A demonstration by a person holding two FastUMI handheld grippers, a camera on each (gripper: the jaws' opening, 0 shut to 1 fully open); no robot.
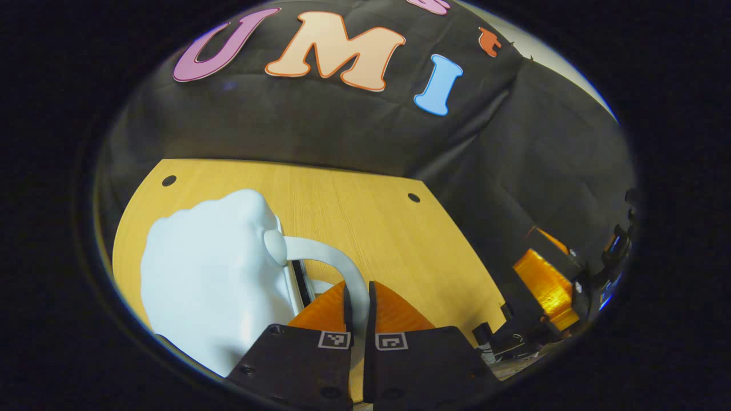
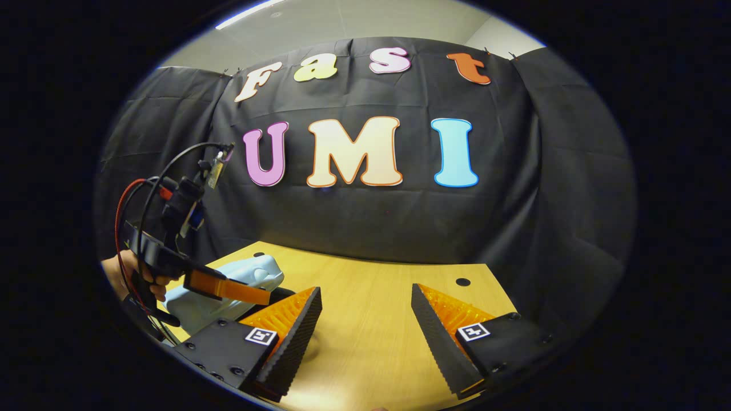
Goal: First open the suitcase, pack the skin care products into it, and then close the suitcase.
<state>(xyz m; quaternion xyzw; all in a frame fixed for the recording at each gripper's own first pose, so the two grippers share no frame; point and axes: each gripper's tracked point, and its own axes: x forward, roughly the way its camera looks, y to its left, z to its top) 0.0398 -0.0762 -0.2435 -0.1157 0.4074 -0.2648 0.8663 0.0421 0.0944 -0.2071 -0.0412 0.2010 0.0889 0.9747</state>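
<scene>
While the left gripper has its fingers pressed together on the pale arched handle of the suitcase, the strap of that handle runs down between the two fingertips and disappears between them. The suitcase is a small, light blue, bumpy-shelled case lying on the wooden desk, just ahead of and to the left of those fingers, with its handle hinged on a round knob at the case's edge. Whether the lid has lifted cannot be told from this angle. Off to the right of the left gripper's fingers, low at the edge of the left gripper view, the right gripper shows partly.

In the right gripper view, the right gripper has its fingers wide apart, with bare desk between them and nothing touching either one. To the left of those fingers and a little beyond them sits the suitcase, with the left gripper reaching onto it from above. A hand holds that gripper's grip, and red and black cables loop above it. A round hole in the desk lies just beyond the right finger.
</scene>
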